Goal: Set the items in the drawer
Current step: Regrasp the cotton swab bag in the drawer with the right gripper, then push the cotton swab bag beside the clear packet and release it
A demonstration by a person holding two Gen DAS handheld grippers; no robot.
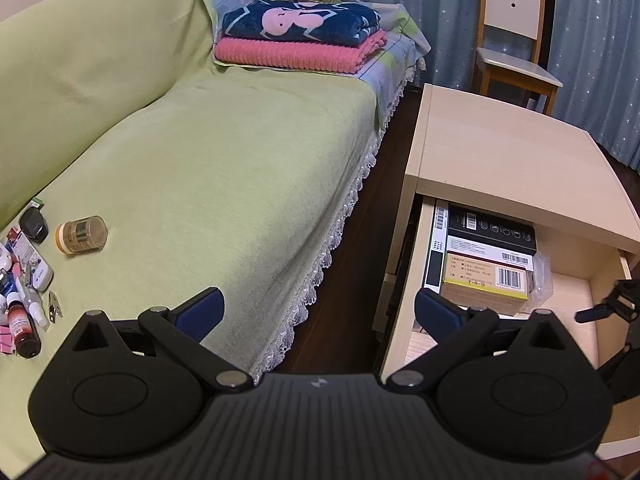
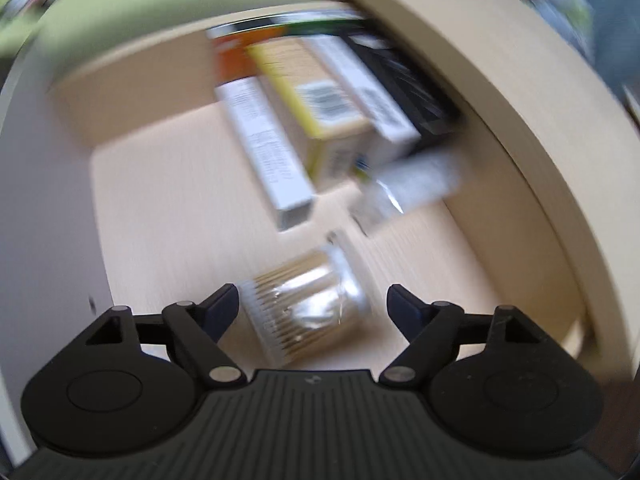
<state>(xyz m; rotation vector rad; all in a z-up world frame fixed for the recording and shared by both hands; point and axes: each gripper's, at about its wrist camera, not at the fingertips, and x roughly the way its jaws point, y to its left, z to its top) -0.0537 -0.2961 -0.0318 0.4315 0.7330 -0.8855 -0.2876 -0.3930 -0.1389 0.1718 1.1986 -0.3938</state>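
While the drawer (image 1: 576,296) stands pulled out to take things, the right tongs (image 2: 313,304) hang spread inside it over a toothpick jar (image 2: 308,308) lying on its floor; the left tongs (image 1: 319,310), likewise released and empty, wait beside the drawer, where the bed's remaining jar (image 1: 82,235) and bottles (image 1: 22,320) lie.
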